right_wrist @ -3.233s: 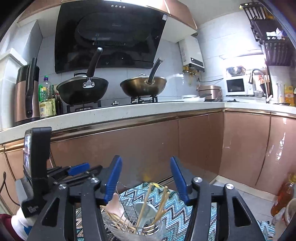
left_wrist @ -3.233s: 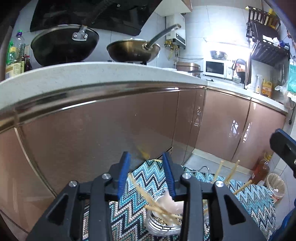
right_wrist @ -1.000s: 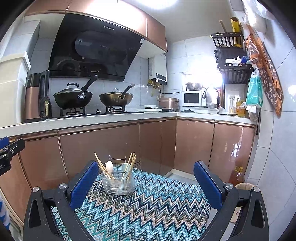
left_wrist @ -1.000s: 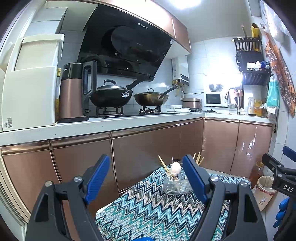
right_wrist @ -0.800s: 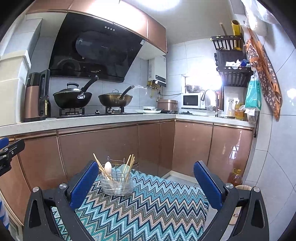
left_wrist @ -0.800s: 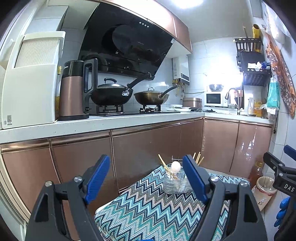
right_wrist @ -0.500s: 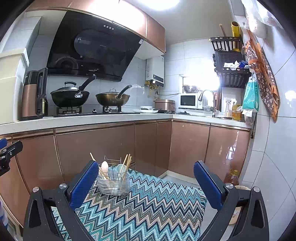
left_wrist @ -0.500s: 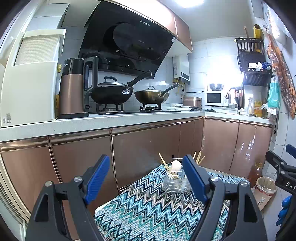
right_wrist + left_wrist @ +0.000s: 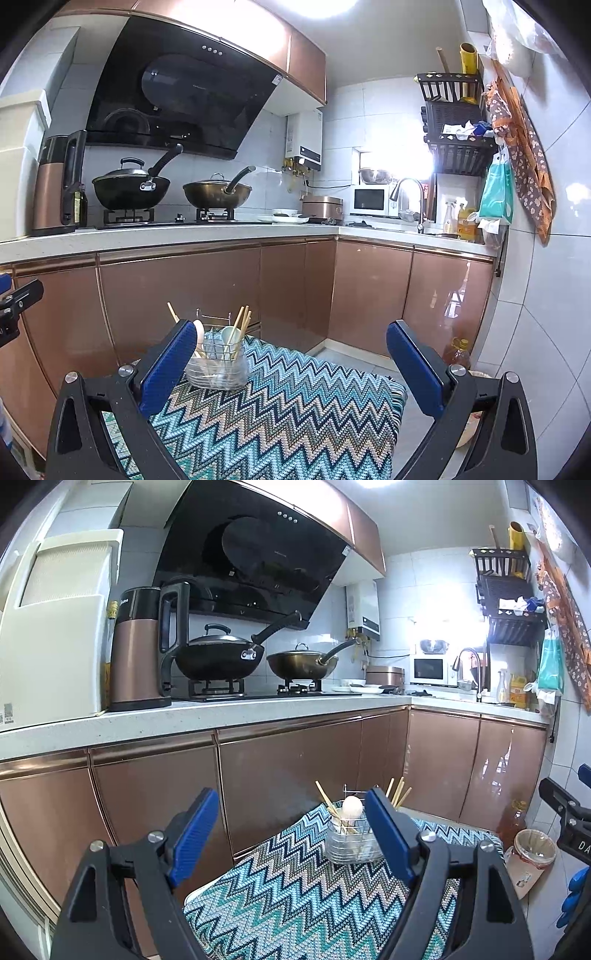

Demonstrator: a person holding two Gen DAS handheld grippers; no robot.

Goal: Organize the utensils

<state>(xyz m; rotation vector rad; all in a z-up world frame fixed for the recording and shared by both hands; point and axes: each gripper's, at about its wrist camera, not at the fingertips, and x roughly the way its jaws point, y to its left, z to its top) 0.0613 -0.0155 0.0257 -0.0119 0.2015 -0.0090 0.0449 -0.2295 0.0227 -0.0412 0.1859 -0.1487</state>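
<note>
Both the left gripper [image 9: 291, 834] and right gripper [image 9: 291, 358] hang released and empty above the zigzag-clothed desk [image 9: 280, 417], the utensil holder [image 9: 216, 365] standing at its eleven o'clock corner.

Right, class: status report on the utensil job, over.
Left gripper and right gripper open, empty. Chopsticks and spoons standing in utensil holder on zigzag cloth. Nothing in the way.

Woven zigzag cloth [image 9: 295, 413], wooden chopsticks [image 9: 240, 326], glossy copper cabinets [image 9: 177, 295]
</note>
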